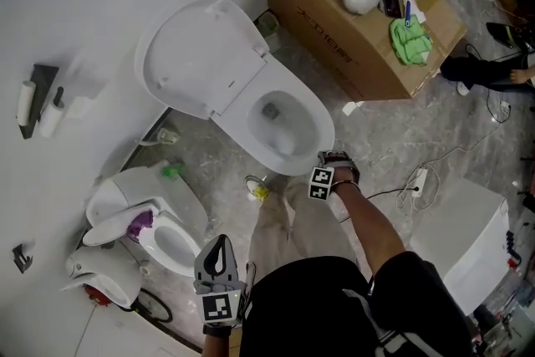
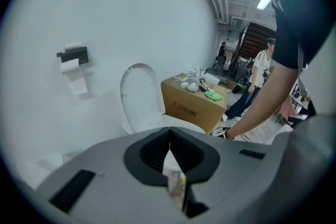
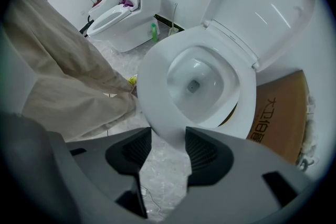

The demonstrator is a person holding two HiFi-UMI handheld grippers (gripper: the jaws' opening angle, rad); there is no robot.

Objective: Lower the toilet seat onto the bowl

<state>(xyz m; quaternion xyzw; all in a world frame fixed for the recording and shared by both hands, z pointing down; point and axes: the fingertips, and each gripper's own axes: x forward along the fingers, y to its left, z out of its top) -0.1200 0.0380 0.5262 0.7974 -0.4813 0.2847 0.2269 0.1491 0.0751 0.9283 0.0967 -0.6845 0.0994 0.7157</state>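
The white toilet stands against the wall with its lid (image 1: pixel 196 54) (image 3: pixel 268 2) (image 2: pixel 139 94) raised. Its seat (image 1: pixel 252 134) (image 3: pixel 152 81) lies low over the bowl (image 1: pixel 288 125); whether it rests on the rim I cannot tell. My right gripper (image 1: pixel 324 167) (image 3: pixel 168 147) points straight down at the front of the toilet, its jaws shut on the seat's front edge. My left gripper (image 1: pixel 219 242) (image 2: pixel 169 134) hangs low beside the person's leg, far from the toilet, with its jaws shut and nothing held.
A cardboard box (image 1: pixel 359 21) with cloths and small items stands right of the toilet. A second toilet (image 1: pixel 159 230) sits at the lower left. A power strip with cable (image 1: pixel 420 180) and a white box (image 1: pixel 468 238) lie at the right. The person's trousers (image 1: pixel 288 230) fill the foreground.
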